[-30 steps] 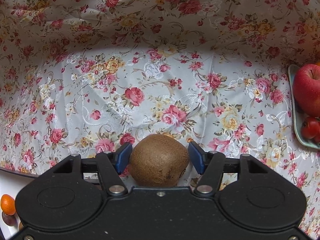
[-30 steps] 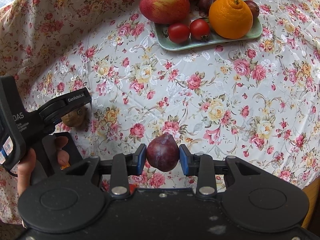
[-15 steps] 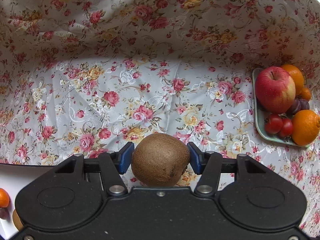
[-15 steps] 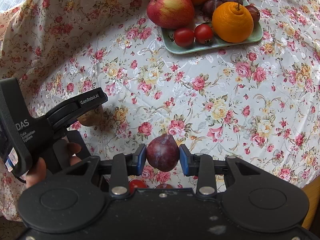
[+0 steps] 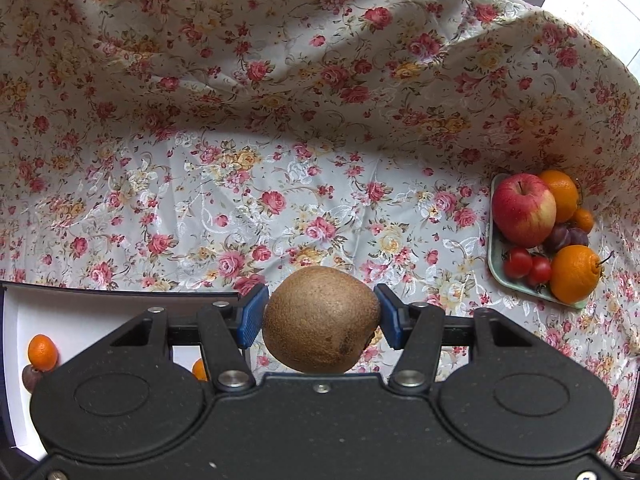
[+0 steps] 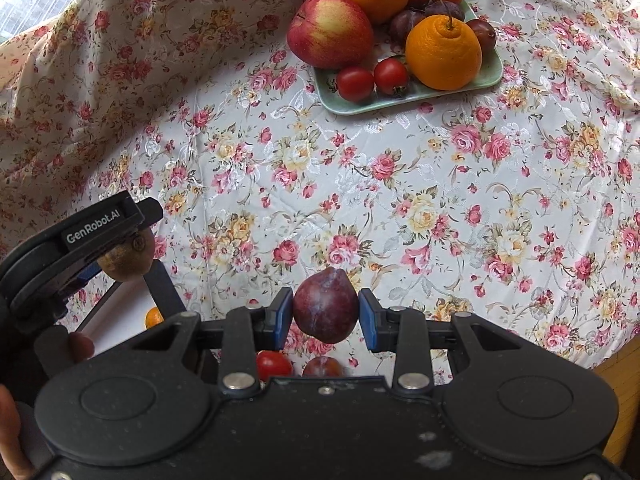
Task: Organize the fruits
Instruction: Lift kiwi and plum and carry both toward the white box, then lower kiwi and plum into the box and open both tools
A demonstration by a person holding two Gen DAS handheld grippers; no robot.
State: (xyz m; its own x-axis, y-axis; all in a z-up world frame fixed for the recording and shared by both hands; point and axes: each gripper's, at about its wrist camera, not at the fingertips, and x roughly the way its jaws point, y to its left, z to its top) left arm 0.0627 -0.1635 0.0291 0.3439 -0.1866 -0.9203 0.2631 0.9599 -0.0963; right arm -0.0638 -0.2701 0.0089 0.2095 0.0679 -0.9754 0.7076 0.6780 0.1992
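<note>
The left gripper [image 5: 321,317] is pinching a brown kiwi [image 5: 321,319] between its blue pads, carrying it above the flowered tablecloth [image 5: 280,184]; its jaws have just been closing on the fruit. The right gripper [image 6: 326,313] is clamping a dark plum [image 6: 326,310] in the air, just beside the left one. Well apart, a green tray [image 6: 404,98] is sitting on the cloth, holding an apple [image 6: 330,30], oranges, plums and two cherry tomatoes.

The right gripper's body hid most of a cherry tomato [image 6: 273,364] and a plum [image 6: 322,367]. A white tray [image 5: 96,312] ran off the left-wrist view's edge.
</note>
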